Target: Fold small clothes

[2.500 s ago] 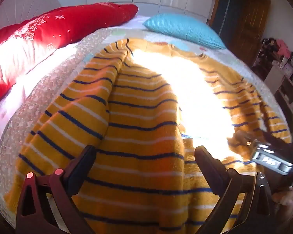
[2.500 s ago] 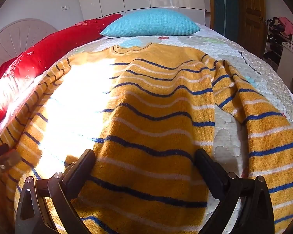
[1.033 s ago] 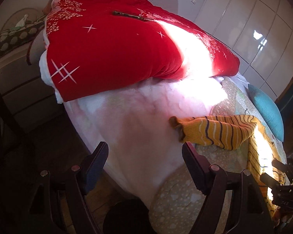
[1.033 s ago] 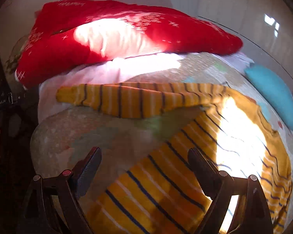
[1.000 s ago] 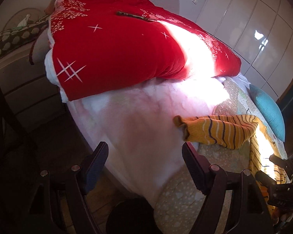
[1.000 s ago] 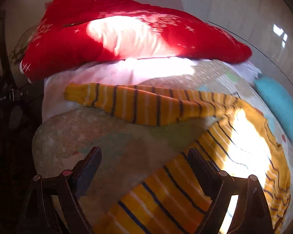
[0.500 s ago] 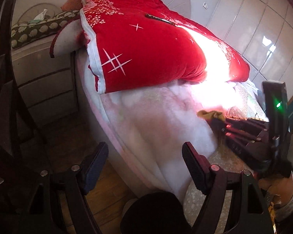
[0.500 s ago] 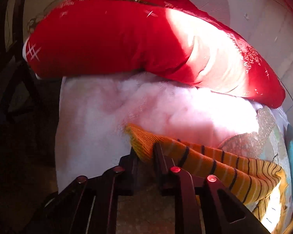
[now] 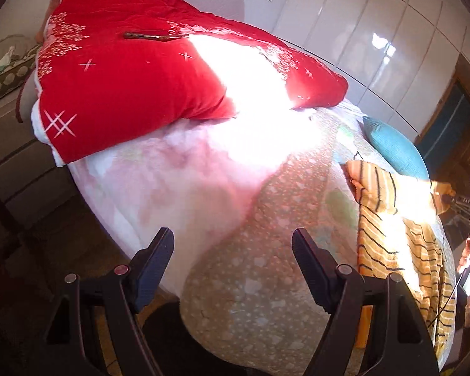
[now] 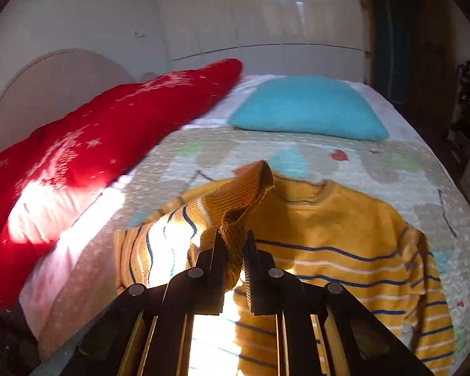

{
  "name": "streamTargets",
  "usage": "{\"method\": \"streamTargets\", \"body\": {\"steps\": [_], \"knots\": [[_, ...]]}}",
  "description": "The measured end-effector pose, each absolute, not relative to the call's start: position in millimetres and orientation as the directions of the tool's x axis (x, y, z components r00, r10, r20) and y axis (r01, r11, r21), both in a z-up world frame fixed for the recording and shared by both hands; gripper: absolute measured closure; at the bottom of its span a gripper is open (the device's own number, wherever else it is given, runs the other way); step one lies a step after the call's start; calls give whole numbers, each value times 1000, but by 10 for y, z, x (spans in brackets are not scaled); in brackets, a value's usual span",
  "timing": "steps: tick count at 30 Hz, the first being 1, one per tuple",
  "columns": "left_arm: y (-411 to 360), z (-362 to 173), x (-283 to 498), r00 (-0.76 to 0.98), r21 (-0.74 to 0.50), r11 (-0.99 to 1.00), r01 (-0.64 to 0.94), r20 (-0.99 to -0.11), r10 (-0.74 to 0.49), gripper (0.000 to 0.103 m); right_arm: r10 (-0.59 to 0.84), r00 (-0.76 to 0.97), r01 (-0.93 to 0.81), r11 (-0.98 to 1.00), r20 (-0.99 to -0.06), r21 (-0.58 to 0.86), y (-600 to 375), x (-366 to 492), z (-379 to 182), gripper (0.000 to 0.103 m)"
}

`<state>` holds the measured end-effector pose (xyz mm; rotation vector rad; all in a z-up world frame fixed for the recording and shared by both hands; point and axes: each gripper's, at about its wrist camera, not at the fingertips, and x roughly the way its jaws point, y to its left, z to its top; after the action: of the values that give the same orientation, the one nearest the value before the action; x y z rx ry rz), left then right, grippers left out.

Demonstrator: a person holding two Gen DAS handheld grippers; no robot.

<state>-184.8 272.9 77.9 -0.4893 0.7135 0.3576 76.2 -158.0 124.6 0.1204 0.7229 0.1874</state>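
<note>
Since half a second ago, my right gripper (image 10: 233,247) has carried the sleeve cuff (image 10: 250,188) off the pale blanket at the bed's edge and swung it over the sweater's body, so the view past it now runs up the bed instead of toward the red quilt. My left gripper (image 9: 233,252) has barely shifted, and the right one has left the middle of its view.

My task piece, the sweater (image 10: 344,247), is mustard yellow knit with thin navy and white stripes and a plain yoke under a round neckline. It lies flat on the patterned bedspread (image 10: 376,159), chest up, neckline toward the turquoise pillow (image 10: 307,108). Its near sleeve is lifted and doubled back across the chest, the ribbed cuff standing up in a peak. Strong sunlight washes out part of the fabric by the folded sleeve.

My right gripper is pressed together, pinching the sleeve just below the cuff, with knit bunched between the jaws. My left gripper is spread wide and holds nothing; it hovers over the bed's corner, well apart from the sweater (image 9: 391,228), facing the red quilt (image 9: 134,91) and the pale blanket (image 9: 185,185).
</note>
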Motion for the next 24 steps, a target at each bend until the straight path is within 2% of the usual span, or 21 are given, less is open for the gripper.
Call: {"method": "streamTargets", "body": {"steps": [4, 5, 6, 7, 8, 13, 17, 19, 22, 24], "knots": [[2432, 788, -1655, 704, -297, 860, -415, -704, 97, 26, 15, 603, 130, 985, -798, 117, -2666, 1011, 643, 89], [2364, 795, -1609, 704, -295, 868, -399, -705, 85, 26, 6, 587, 164, 978, -809, 127, -2879, 972, 559, 84], [2254, 783, -1577, 706, -290, 877, -383, -704, 76, 26, 20, 597, 173, 973, -802, 153, -3036, 884, 523, 79], [2171, 785, -1527, 703, -281, 886, -368, -708, 67, 26, 26, 613, 176, 970, -790, 168, -3164, 768, 507, 61], [2087, 785, -1475, 700, -273, 895, -351, -712, 58, 26, 26, 629, 177, 968, -777, 176, -3293, 672, 511, 49], [1676, 757, -1272, 684, -250, 932, -263, -729, -3, 26, 59, 664, 218, 938, -745, 269, -3826, 231, 659, 47], [1357, 714, -1183, 673, -239, 951, -194, -738, -48, 26, 104, 672, 238, 907, -733, 347, -4337, -294, 665, 35], [1226, 681, -1142, 661, -238, 957, -165, -747, -71, 25, 127, 648, 230, 907, -751, 352, -4437, -585, 633, 34], [1032, 642, -1083, 645, -236, 963, -131, -758, -98, 25, 189, 620, 158, 920, -761, 358, -4321, -1079, 553, 34], [934, 638, -1032, 634, -240, 965, -109, -764, -118, 25, 218, 599, 45, 951, -770, 305, -4037, -1381, 520, 33]]}}
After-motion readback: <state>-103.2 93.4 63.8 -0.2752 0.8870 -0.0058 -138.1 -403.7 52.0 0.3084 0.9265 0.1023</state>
